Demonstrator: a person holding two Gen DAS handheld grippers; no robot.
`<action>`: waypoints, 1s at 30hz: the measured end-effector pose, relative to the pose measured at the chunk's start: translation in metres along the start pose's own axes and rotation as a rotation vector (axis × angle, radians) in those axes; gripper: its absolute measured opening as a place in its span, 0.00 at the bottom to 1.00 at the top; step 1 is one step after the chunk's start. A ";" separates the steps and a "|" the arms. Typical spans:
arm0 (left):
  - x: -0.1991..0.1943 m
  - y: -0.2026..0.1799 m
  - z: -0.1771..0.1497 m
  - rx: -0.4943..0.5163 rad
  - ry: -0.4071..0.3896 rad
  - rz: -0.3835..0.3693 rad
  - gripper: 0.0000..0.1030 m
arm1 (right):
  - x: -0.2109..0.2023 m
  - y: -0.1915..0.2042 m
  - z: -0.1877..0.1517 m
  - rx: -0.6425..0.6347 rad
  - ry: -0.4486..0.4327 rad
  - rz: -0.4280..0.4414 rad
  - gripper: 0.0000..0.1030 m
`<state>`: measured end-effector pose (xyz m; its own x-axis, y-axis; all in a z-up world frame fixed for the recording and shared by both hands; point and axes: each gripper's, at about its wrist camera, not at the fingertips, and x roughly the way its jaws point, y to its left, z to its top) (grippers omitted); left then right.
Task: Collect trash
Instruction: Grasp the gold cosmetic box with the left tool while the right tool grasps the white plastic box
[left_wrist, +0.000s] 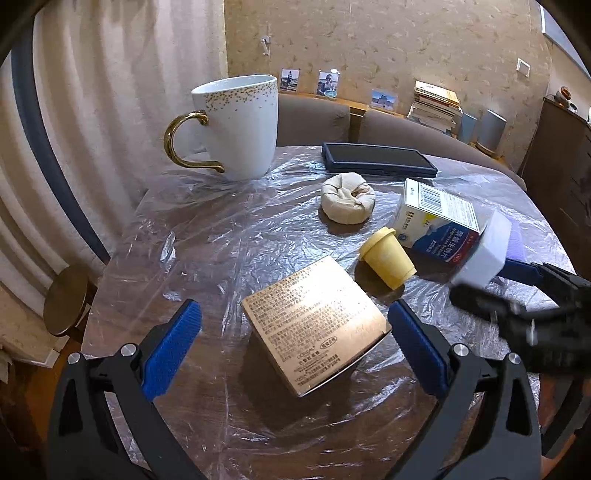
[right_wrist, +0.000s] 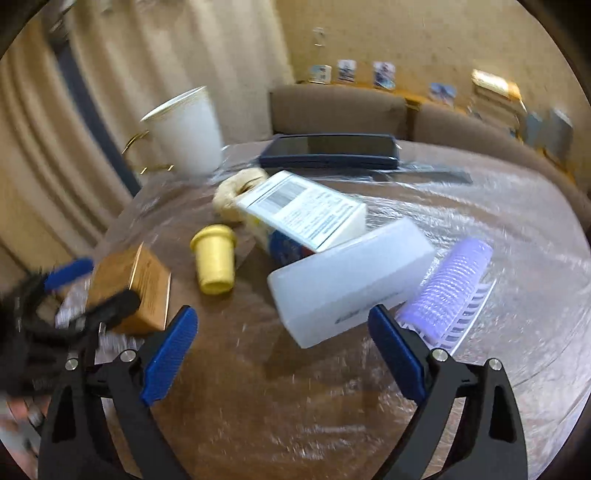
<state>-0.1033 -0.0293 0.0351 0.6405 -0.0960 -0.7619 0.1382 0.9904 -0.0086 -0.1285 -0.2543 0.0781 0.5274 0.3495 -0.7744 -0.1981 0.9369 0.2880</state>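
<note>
I look down at a round table (left_wrist: 229, 236) covered in crinkled clear plastic film. My left gripper (left_wrist: 295, 347) hangs over a gold-coloured carton (left_wrist: 314, 325) printed with small text; its blue fingers (left_wrist: 173, 350) stand wide apart on either side of the carton, not touching it. My right gripper (right_wrist: 282, 354) also has its fingers spread wide, and a white plastic box (right_wrist: 347, 280) lies between and just beyond them with nothing clamped. This view is blurred. Just right of the white box lies a purple hair roller (right_wrist: 454, 280) on a white comb-like piece. Behind the white box rests a blue and white medicine carton (left_wrist: 439, 221) with a barcode, tipped at an angle. A small yellow plastic cap (left_wrist: 388, 258) lies on its side between the two cartons. Further back sit a crumpled beige wad (left_wrist: 347, 203), a white mug (left_wrist: 236, 129) with a gold handle, and a dark flat case (left_wrist: 376, 158) near the far edge.
</note>
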 end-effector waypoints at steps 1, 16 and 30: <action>0.000 0.001 -0.001 -0.002 -0.004 0.001 0.98 | 0.002 -0.001 0.001 0.022 -0.001 -0.005 0.89; -0.001 -0.014 -0.008 0.086 -0.032 0.073 0.79 | 0.005 -0.021 -0.003 0.090 -0.033 -0.115 0.48; -0.002 -0.014 -0.009 0.051 -0.030 0.045 0.79 | -0.020 -0.007 -0.023 0.079 -0.087 -0.191 0.49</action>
<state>-0.1134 -0.0420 0.0306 0.6693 -0.0554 -0.7409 0.1465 0.9875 0.0585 -0.1563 -0.2679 0.0784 0.6191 0.1615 -0.7685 -0.0247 0.9821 0.1865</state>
